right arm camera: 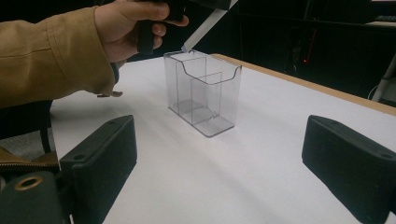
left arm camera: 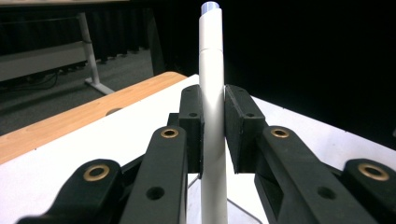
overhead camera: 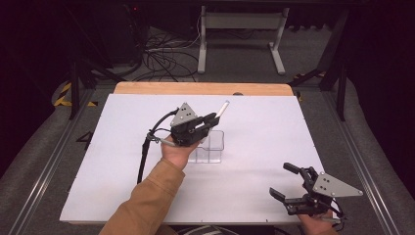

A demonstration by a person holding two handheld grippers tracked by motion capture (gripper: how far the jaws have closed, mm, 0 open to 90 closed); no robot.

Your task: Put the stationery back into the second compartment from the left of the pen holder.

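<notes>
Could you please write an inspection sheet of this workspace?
Surface: white board on a wooden table.
Job's things: silver pen, tilted above the clear plastic holder; the holder stands upright with nothing in it.
Clutter: nothing seen.
Grippers: left gripper shut on the pen; right gripper open, holding nothing.
Cables: black cable trails from the left gripper; a tangle on the floor.
Surroundings: dark room, white stand legs.

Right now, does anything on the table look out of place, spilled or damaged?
Nothing stands out. The clear plastic holder stands upright and intact on the white table. The left gripper is shut on a white pen, held tilted above the holder. The right gripper rests open near the table's corner.
</notes>
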